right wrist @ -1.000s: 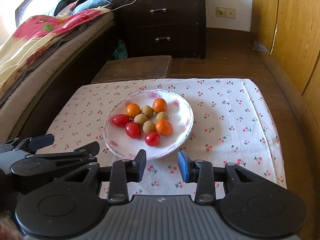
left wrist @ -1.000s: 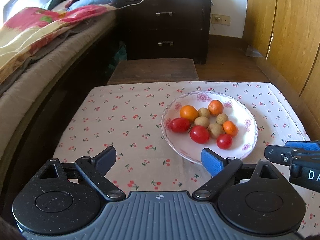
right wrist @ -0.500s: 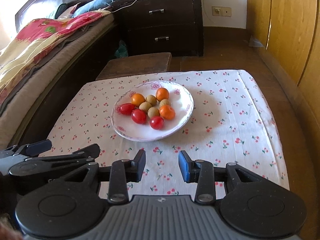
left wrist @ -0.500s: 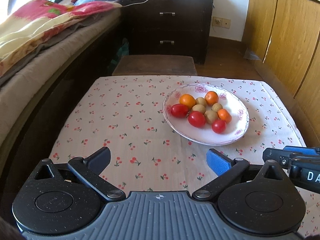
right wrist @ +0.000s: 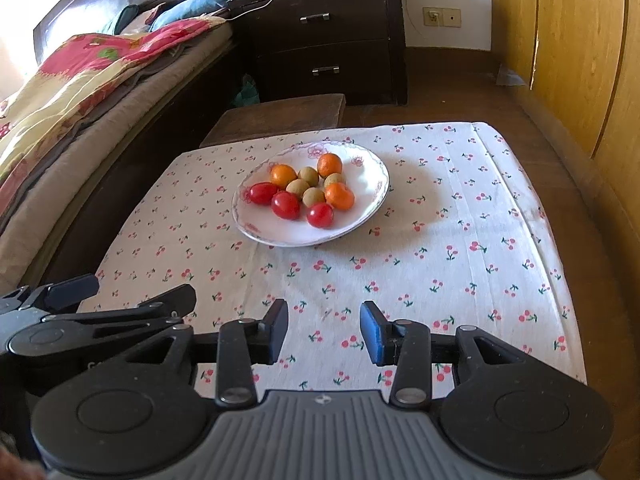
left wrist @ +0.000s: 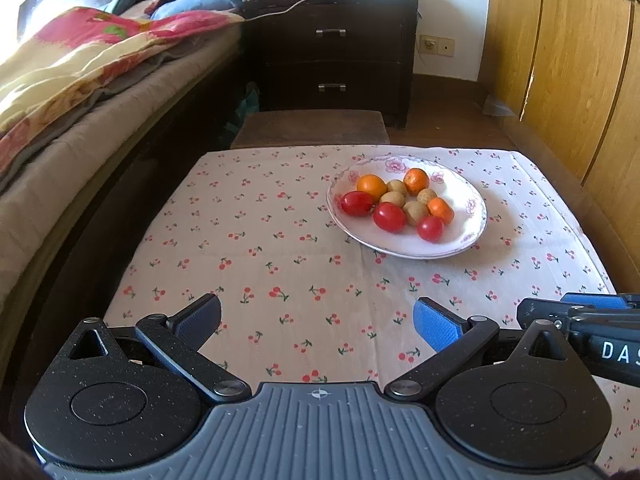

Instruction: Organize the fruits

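Note:
A white flowered plate (left wrist: pixel 464 240) (right wrist: pixel 276 234) stands on the cherry-print tablecloth (left wrist: pixel 280 264), right of centre. It holds three red tomatoes (left wrist: pixel 389 217) (right wrist: pixel 285 205), three small oranges (left wrist: pixel 371 185) (right wrist: pixel 339 195) and several brownish-green round fruits (left wrist: pixel 415 212) (right wrist: pixel 313 196), all bunched together. My left gripper (left wrist: pixel 318 316) hangs over the near part of the cloth, well short of the plate, open wide and empty. My right gripper (right wrist: pixel 325 326) is beside it, also short of the plate. Its jaws are narrower and opening, with nothing between them. Each gripper shows at the edge of the other's view: (left wrist: pixel 568 306) (right wrist: pixel 124 292).
A bed with a flowered blanket (left wrist: pixel 80 72) runs along the left of the table. Past the far edge stand a low wooden stool (left wrist: pixel 312 128) and a dark nightstand (left wrist: pixel 332 52). Wooden wardrobe doors (left wrist: pixel 580 60) line the right side.
Both grippers have drawn back from the plate, which now sits farther off in both views. The left jaws have spread a little wider, and so have the right ones.

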`<state>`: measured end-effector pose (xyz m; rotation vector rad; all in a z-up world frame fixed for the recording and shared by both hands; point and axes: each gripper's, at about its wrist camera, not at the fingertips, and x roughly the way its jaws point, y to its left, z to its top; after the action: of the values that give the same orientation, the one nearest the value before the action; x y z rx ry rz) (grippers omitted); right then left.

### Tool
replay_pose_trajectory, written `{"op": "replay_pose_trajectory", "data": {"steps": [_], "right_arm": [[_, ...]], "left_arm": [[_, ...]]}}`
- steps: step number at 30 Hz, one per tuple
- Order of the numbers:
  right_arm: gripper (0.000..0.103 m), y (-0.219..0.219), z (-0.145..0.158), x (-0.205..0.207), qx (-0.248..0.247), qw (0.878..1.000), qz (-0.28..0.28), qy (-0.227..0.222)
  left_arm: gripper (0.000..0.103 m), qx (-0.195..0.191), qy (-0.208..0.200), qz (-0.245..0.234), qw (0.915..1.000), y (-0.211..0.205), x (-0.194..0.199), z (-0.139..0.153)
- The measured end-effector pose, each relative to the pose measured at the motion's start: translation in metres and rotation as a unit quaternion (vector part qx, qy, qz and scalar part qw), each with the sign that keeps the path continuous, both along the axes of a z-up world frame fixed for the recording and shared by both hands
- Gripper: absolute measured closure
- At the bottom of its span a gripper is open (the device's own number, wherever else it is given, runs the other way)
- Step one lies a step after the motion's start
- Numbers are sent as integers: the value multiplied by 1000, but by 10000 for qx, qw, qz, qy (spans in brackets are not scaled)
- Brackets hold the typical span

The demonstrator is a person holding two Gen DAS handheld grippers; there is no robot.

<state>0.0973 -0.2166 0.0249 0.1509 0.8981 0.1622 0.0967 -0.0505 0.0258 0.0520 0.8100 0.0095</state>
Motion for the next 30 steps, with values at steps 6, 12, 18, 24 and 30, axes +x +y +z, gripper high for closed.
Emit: {"op": "replay_pose_trajectory", "data": {"steps": [6, 12, 18, 24, 30], "right_arm": [[62, 1, -1, -9, 17, 10000, 10, 9], [62, 2, -1, -16, 11, 10000, 17, 3], [62, 3, 0, -25, 17, 10000, 27, -15], [62, 2, 0, -28, 14, 10000, 36, -19], [62, 4, -1, -38, -5, 10000, 45, -35]], "left_arm": [[0, 4, -29, -55, 10000, 0, -10, 2], [0, 42, -52, -124, 9999, -1, -19, 2], [0, 25, -29, -176, 9998, 0, -27, 2], [0, 10, -47, -187, 9998, 1, -33, 2], [0, -5, -57, -186, 9998, 2, -39, 3]]}}
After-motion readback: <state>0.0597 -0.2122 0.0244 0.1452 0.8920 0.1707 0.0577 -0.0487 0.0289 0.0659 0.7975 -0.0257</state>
